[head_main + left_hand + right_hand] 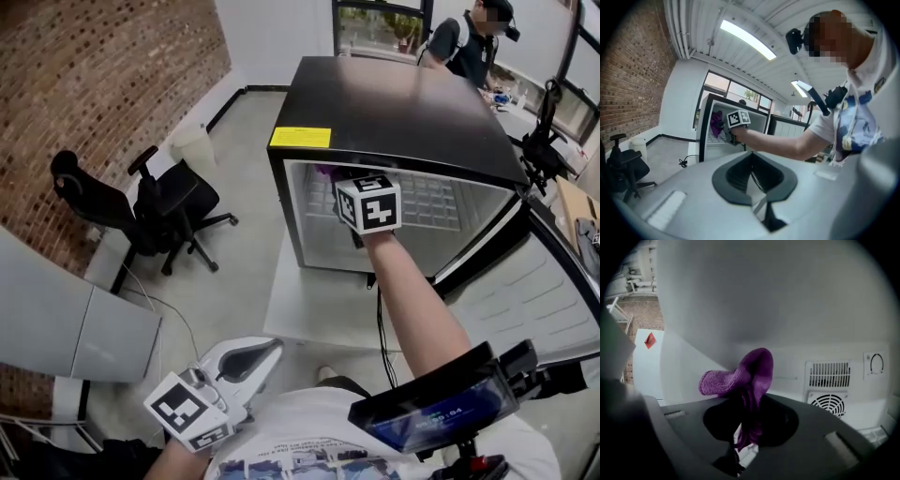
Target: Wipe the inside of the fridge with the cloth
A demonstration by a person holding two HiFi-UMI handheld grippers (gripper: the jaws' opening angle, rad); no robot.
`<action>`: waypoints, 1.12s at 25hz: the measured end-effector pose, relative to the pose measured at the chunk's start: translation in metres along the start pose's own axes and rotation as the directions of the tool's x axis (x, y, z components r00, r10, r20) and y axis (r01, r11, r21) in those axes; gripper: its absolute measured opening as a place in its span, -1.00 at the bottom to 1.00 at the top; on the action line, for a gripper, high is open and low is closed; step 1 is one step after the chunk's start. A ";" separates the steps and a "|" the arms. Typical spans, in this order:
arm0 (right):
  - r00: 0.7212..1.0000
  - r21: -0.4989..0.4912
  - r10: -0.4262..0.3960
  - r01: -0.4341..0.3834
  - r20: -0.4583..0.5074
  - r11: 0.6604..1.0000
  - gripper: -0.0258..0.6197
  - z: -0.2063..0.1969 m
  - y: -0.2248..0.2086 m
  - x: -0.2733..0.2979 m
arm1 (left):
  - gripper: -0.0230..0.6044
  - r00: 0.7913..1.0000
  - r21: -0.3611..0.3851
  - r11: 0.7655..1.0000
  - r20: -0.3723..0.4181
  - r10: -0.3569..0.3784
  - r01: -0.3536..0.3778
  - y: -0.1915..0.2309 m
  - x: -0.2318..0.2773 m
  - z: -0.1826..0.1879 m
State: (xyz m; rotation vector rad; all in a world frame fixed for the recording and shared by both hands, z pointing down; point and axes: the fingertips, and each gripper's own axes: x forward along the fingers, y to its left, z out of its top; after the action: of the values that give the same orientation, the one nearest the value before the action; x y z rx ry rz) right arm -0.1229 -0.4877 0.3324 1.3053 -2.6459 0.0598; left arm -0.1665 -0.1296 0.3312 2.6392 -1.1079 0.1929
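Wipe in progress, coverage so far not judgeable: my right gripper (742,439) clamps the purple cloth (751,372) inside the open fridge (394,105), near its back wall; left gripper (757,199) closed on nothing, low at my side.

Cloth (746,375) in jaws of right gripper (743,431) inside fridge (394,103); left gripper (266,352) outside, chair (159,202) leftward.

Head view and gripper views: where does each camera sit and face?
Head view: on the person's head, looking down at the open fridge; right forearm, right gripper, left gripper show.
Left gripper view: on the left gripper, low, looking up at the fridge; its shut fingers, right forearm show.
Right gripper view: inside the fridge, facing its back wall; fingers shut on purple cloth.
Both gripper views show the purple cloth.
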 end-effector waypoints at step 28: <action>0.989 0.053 0.141 -0.139 -0.040 0.989 -0.72 -0.039 0.065 -0.029 | -0.91 1.000 -0.024 1.000 -0.013 -0.010 0.010 -0.022 -0.021 -0.012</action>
State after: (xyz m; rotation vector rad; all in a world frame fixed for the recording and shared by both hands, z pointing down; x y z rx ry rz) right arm -0.1517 -0.4206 0.3688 1.1167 -2.7114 0.1739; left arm -0.1654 -0.0974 0.3337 2.6180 -1.0859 0.1926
